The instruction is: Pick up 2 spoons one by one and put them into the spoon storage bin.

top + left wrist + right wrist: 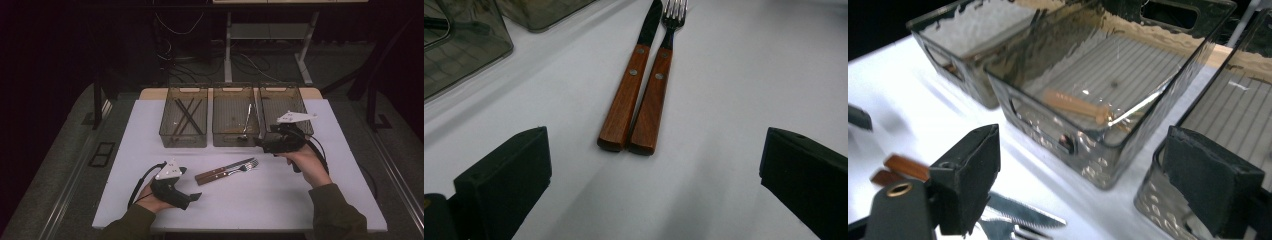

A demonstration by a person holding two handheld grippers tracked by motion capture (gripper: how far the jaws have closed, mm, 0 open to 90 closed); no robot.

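Observed at the table (125,150): a knife (227,168) and a fork (235,171), one of each, lay side by side and touching near the middle of the white surface, both with wooden handles. Their long axes ran parallel, handle ends toward the person's left, blade and tines toward the right and slightly away. The left gripper (192,196) rested low on the table just beside the handle ends, jaws spread wide and holding nothing; in the left gripper view the knife (630,90) and fork (655,92) lay lengthwise straight ahead, centred between the jaws, butt ends nearest. The right gripper (261,143) was raised near the front wall of the right-hand bin (280,95), jaws likewise wide and empty; the cutlery tips lay just below it. I judged the left gripper better lined up on the handles, though both were near. Counted three smoked plastic bins in a row: left bin (184,116) with dark chopsticks (187,116), middle bin (235,116) with one spoon-like utensil (247,120).
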